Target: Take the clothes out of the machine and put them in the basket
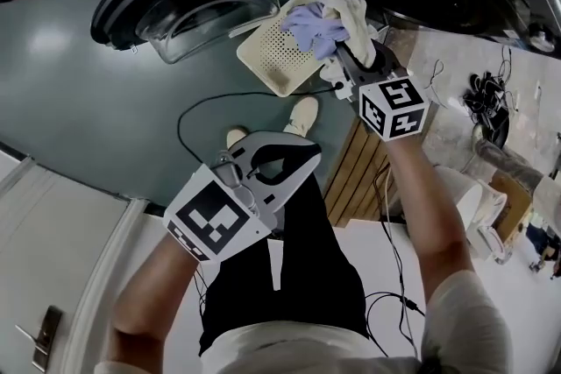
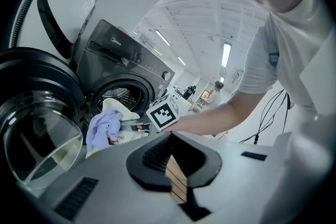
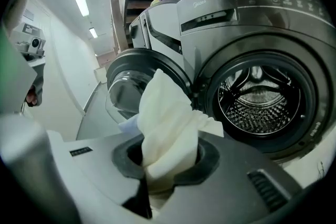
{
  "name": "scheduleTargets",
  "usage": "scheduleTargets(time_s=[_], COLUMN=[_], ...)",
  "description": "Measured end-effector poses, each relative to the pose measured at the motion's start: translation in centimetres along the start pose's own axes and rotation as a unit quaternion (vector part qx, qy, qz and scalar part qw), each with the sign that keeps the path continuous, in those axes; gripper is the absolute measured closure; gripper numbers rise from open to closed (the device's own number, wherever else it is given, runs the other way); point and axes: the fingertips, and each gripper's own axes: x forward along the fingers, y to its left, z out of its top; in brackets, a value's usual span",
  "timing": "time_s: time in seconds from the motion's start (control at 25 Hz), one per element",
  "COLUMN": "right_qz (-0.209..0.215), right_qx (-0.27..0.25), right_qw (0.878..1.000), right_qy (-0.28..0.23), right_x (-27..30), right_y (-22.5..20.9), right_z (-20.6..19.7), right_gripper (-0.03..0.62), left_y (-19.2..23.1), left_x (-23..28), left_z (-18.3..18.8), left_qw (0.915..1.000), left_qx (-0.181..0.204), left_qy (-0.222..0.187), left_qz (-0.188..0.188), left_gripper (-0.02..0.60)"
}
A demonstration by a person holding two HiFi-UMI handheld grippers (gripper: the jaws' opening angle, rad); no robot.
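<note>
Our right tool [image 3: 169, 168] is clamped tight on a cream cloth [image 3: 165, 123]. A purple cloth [image 1: 314, 26] hangs with it, over the edge of the cream basket [image 1: 272, 57] by the open washing machine [image 3: 257, 92]. Our left tool [image 1: 307, 155] is closed and holds nothing.

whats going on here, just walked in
A person is unloading a washing machine with a hand-held gripper in each hand. The right hand-held gripper is clamped on a cream cloth, with a lavender cloth bunched against it, above the perforated basket on the floor. The left hand-held gripper sits nearer the body and holds nothing. The visible part of the drum shows no clothes.
</note>
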Motion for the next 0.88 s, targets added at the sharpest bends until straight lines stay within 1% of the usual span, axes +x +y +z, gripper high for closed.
scheduleTargets(time_s=[0.36, 0.6, 0.88], right_qz=[0.01, 0.017, 0.033], right_qx=[-0.008, -0.017, -0.04], right_qw=[0.999, 0.996, 0.989], right_qy=[0.051, 0.083, 0.136], right_x=[3.8, 7.1, 12.3], right_y=[0.9, 1.0, 1.0], right_z=[-5.5, -9.1, -13.8], right_gripper=[0.513, 0.513, 0.513], left_y=[-0.1, 0.8, 1.9], left_x=[-1.0, -1.1, -0.4], left_z=[-2.0, -3.4, -4.9], left_qw=[0.9998, 0.9992, 0.999], left_qx=[-0.017, -0.033, -0.041], left_qy=[-0.007, -0.012, 0.0], left_qz=[0.011, 0.021, 0.02], left_gripper=[0.583, 0.583, 0.583])
